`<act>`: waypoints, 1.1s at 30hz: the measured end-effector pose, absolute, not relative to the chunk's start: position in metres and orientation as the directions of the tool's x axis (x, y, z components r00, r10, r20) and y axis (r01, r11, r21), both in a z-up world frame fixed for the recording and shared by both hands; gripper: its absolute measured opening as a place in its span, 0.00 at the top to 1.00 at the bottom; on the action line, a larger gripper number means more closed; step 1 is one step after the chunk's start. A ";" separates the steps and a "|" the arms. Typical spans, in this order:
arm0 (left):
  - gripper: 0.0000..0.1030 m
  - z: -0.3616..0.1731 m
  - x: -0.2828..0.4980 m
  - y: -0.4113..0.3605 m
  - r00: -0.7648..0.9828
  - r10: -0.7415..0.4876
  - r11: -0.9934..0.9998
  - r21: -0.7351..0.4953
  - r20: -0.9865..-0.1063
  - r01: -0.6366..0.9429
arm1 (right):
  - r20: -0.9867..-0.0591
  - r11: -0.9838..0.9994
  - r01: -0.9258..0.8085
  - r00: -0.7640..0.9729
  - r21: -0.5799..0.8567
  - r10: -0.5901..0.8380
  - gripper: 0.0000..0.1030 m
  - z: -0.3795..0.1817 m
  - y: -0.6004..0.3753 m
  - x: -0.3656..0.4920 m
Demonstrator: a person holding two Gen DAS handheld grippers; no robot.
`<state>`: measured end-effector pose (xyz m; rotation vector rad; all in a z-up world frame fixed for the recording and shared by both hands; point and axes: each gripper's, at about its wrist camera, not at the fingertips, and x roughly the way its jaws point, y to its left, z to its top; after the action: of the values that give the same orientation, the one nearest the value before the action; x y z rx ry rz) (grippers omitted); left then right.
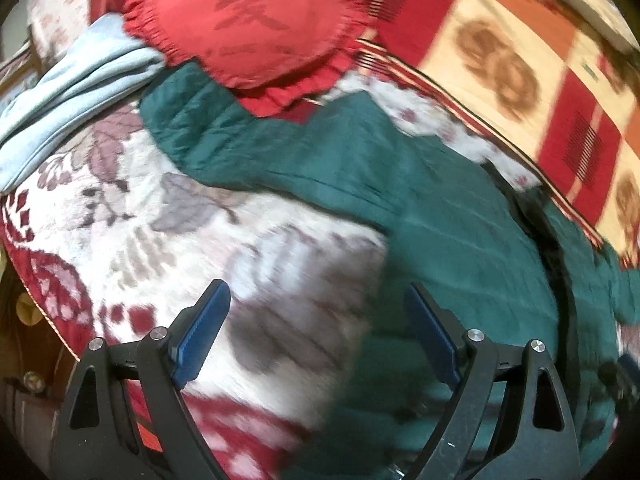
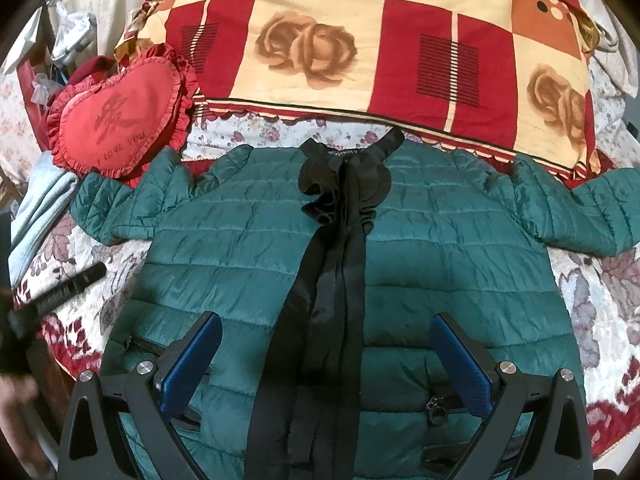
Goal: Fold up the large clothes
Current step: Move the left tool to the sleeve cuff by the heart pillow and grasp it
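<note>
From the left wrist, the picture is smeared by motion blur: the left gripper [image 1: 318, 336] hangs with its blue pads spread wide and empty over the floral bedspread [image 1: 160, 216], the green jacket [image 1: 440, 208] lying just to its right with its far sleeve running off frame. From the right wrist, the right gripper [image 2: 326, 360] is likewise spread and holding nothing, above the jacket [image 2: 240, 264] laid flat, front up; the gripper hides its hem, and the red heart pillow [image 2: 112, 120] overlaps one sleeve.

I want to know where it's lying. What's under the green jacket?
The green jacket lies spread flat on a flowery blanket, which shows all around it. What lies under the blanket is covered, so I cannot tell.
</note>
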<state>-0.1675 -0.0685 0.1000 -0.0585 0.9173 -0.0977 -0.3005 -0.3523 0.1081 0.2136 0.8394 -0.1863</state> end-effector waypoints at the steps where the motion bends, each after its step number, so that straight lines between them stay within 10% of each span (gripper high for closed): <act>1: 0.14 0.101 -0.159 -0.059 0.608 -0.093 0.995 -0.094 -0.788 0.031 | -0.753 0.962 0.248 0.653 0.117 -0.077 0.00 0.107 -0.354 -0.300; 14: 0.14 0.089 -0.022 0.053 0.635 0.186 0.961 0.004 -0.749 -0.277 | -0.770 0.957 0.248 0.636 0.153 -0.042 0.00 0.102 -0.359 -0.296; 33: 0.14 0.058 0.051 0.081 0.627 0.282 0.934 0.059 -0.726 -0.353 | -0.791 0.962 0.235 0.611 0.141 -0.034 0.00 0.090 -0.357 -0.284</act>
<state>0.0507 0.0807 0.0584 -0.0923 0.8162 0.3648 -0.2841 -0.3570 0.0904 0.2406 0.9021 -0.1566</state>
